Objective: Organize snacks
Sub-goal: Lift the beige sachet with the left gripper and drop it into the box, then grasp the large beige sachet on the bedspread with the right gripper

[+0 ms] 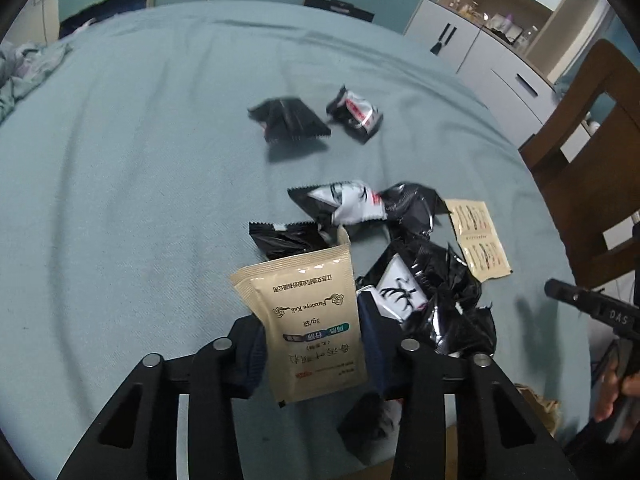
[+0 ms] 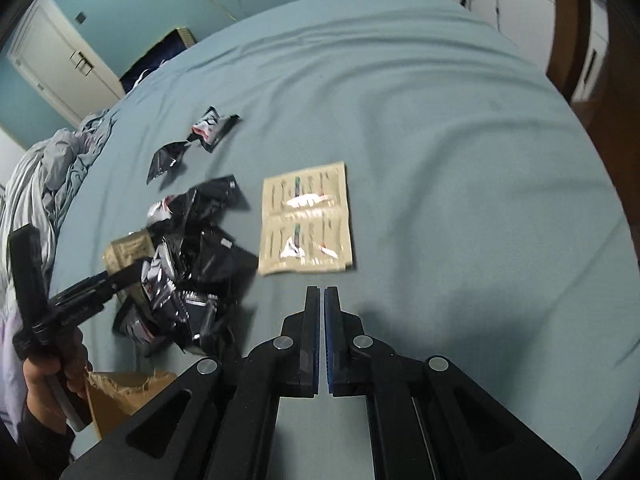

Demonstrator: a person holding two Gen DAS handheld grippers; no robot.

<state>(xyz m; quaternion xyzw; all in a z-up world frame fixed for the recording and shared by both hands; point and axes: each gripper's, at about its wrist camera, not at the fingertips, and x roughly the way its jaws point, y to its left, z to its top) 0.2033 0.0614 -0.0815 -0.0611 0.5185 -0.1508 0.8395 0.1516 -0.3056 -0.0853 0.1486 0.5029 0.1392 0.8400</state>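
Beige foil sachet with printed text (image 1: 310,324): pinched between pads of left tool (image 1: 316,344), lifted off teal bedsheet (image 1: 120,200) for sorting. Black crinkly snack wrappers (image 1: 424,280): heaped alongside, unsorted. Right tool (image 2: 322,300): closed, empty, beside flat beige twin sachet (image 2: 306,220).

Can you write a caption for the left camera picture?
Left gripper holds a tan sachet above black snack packets on a blue bedsheet.

Beige sachet (image 1: 312,320) upright by black snack pile (image 1: 420,272).
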